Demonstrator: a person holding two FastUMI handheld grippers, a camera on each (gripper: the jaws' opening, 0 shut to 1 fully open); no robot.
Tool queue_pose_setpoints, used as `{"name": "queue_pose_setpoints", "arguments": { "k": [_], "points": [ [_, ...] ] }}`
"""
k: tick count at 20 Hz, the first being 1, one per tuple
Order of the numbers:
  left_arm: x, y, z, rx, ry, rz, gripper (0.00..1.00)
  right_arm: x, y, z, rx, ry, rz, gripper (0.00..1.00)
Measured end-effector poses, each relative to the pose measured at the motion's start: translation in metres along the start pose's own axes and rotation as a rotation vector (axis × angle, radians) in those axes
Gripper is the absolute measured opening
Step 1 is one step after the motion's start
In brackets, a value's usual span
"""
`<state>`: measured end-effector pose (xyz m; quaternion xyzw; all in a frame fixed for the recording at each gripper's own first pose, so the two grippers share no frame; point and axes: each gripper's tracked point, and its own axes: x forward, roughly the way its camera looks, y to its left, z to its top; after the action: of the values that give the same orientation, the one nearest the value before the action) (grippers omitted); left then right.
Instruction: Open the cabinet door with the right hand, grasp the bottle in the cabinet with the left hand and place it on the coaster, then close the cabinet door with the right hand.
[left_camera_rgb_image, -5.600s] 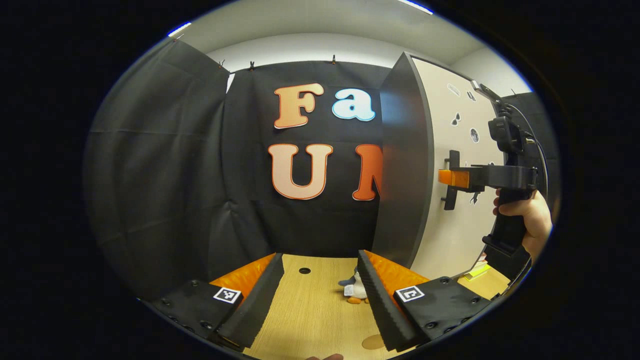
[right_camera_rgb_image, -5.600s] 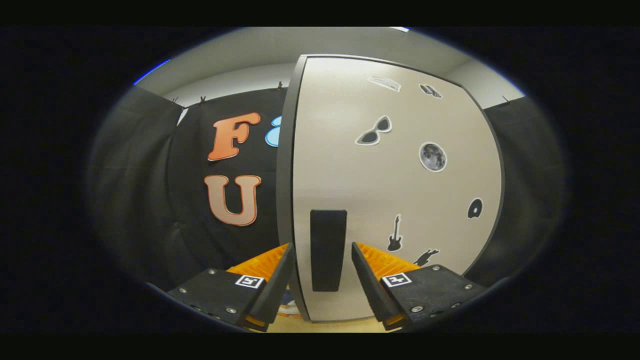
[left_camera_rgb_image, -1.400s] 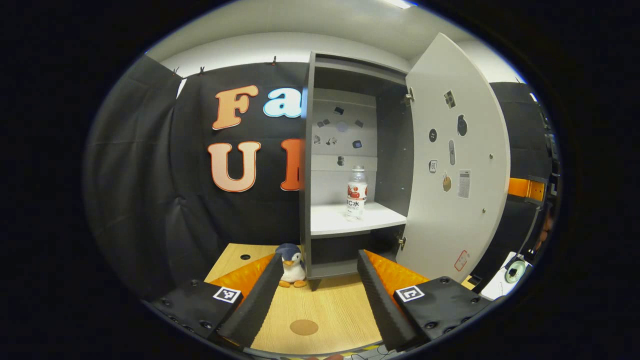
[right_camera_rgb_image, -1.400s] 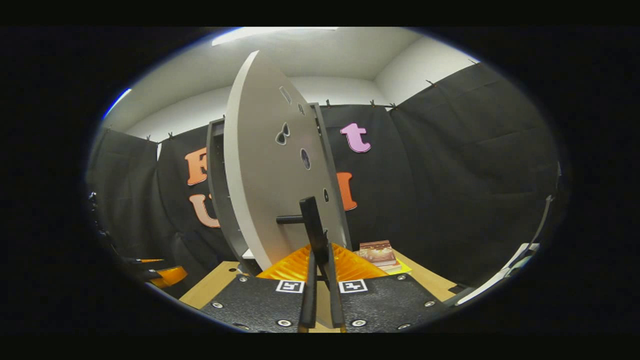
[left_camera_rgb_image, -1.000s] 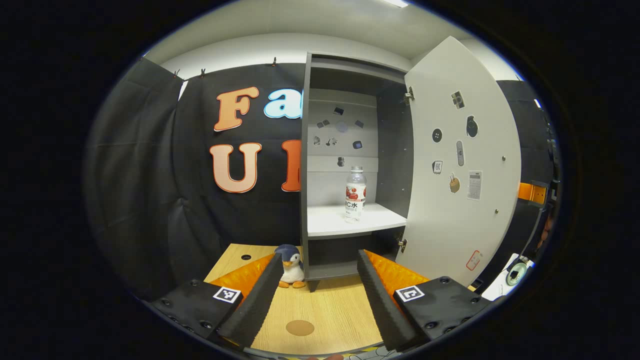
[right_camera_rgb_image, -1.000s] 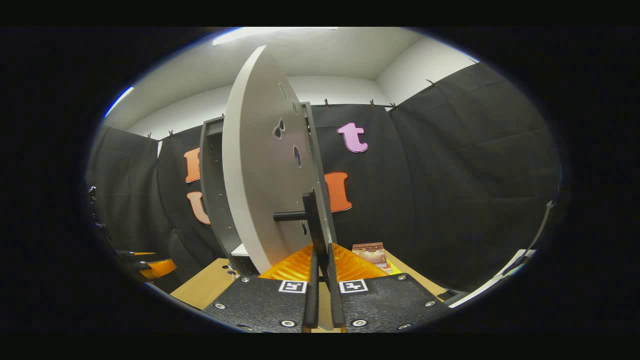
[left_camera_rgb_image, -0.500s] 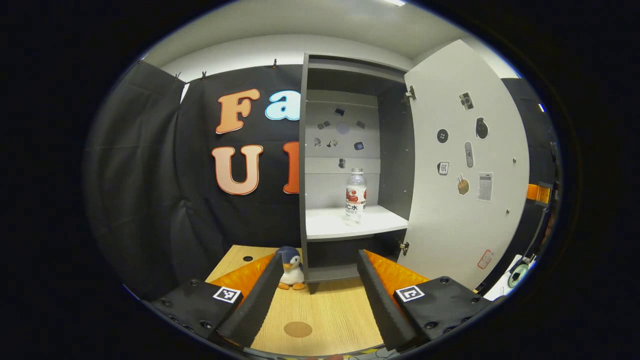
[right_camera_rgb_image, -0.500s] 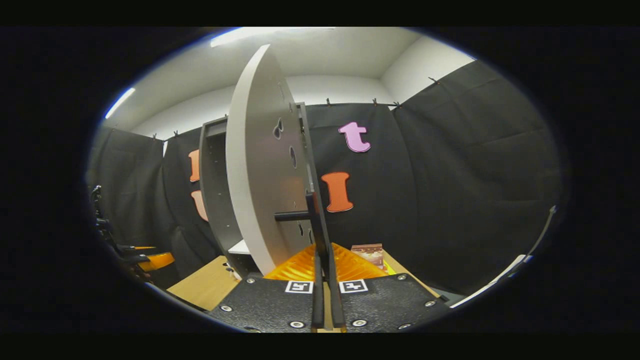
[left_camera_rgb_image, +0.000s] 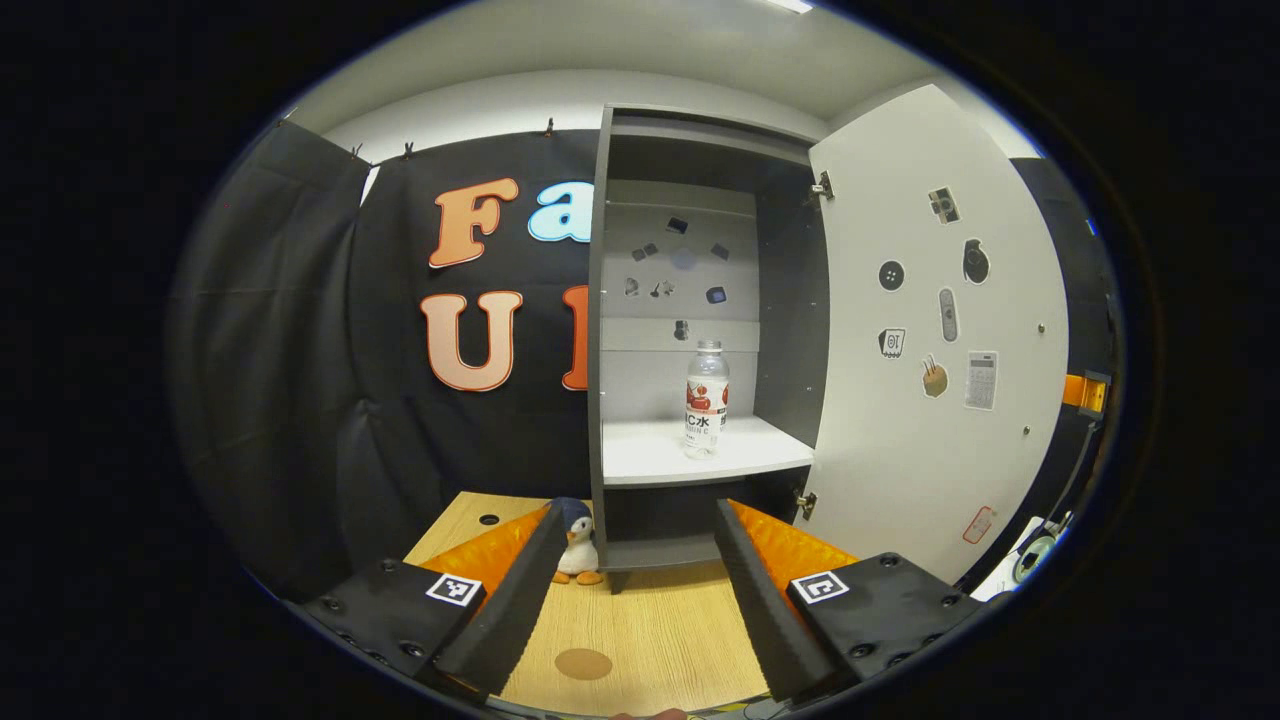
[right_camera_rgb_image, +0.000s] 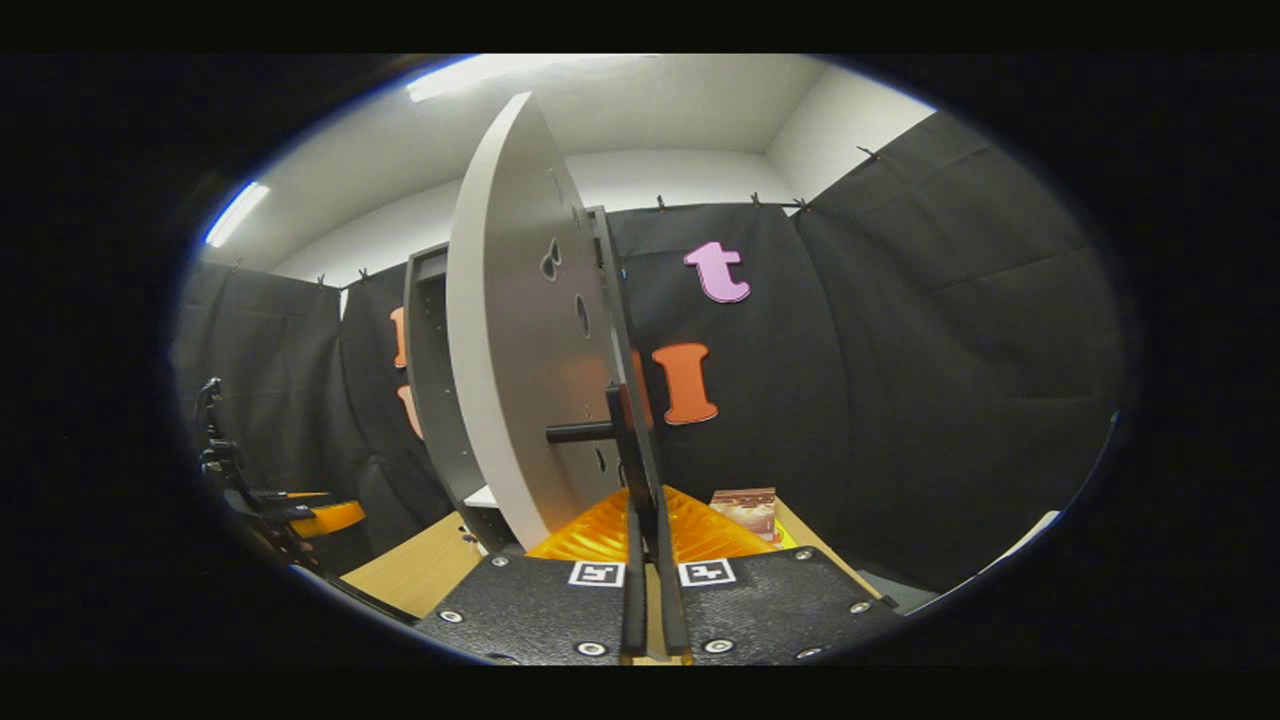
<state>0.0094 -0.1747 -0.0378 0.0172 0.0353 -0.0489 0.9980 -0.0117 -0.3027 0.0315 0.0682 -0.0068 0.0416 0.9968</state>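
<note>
The grey cabinet (left_camera_rgb_image: 700, 160) stands open, and a clear bottle (left_camera_rgb_image: 706, 398) with a red-and-white label is upright on its white shelf (left_camera_rgb_image: 690, 458). My left gripper (left_camera_rgb_image: 638, 512) is open and empty, well short of the cabinet and below shelf height. A round brown coaster (left_camera_rgb_image: 583, 663) lies on the wooden table between its fingers. The white door (left_camera_rgb_image: 930, 340) is swung out to the right. My right gripper (right_camera_rgb_image: 646, 520) is shut on the door's black handle (right_camera_rgb_image: 622, 440), with the door (right_camera_rgb_image: 510, 330) seen nearly edge-on.
A small toy penguin (left_camera_rgb_image: 576, 540) sits on the table by the cabinet's left foot. A book (right_camera_rgb_image: 745, 505) lies on the table right of the cabinet. The left gripper (right_camera_rgb_image: 300, 515) shows far off at the left of the right gripper view.
The door was closed 5.6 s ago with the right gripper open around the handle. It is now held and wide open, swinging slightly further over the last second. The left gripper drifted slightly.
</note>
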Motion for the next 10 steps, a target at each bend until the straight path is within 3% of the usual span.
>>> {"name": "queue_pose_setpoints", "arguments": {
  "k": [7, 8, 10],
  "points": [
    [0.010, -0.015, 0.010, 0.027, -0.022, -0.022, 0.95, -0.026, 0.000, -0.004, -0.016, -0.017, -0.039, 0.00],
    [0.013, -0.022, 0.010, 0.032, -0.024, -0.042, 0.94, -0.032, 0.000, -0.001, -0.016, -0.036, -0.045, 0.07],
    [0.024, -0.030, 0.012, 0.034, -0.031, -0.066, 0.96, -0.046, -0.004, -0.001, -0.019, -0.050, -0.084, 0.10]
  ]
}}
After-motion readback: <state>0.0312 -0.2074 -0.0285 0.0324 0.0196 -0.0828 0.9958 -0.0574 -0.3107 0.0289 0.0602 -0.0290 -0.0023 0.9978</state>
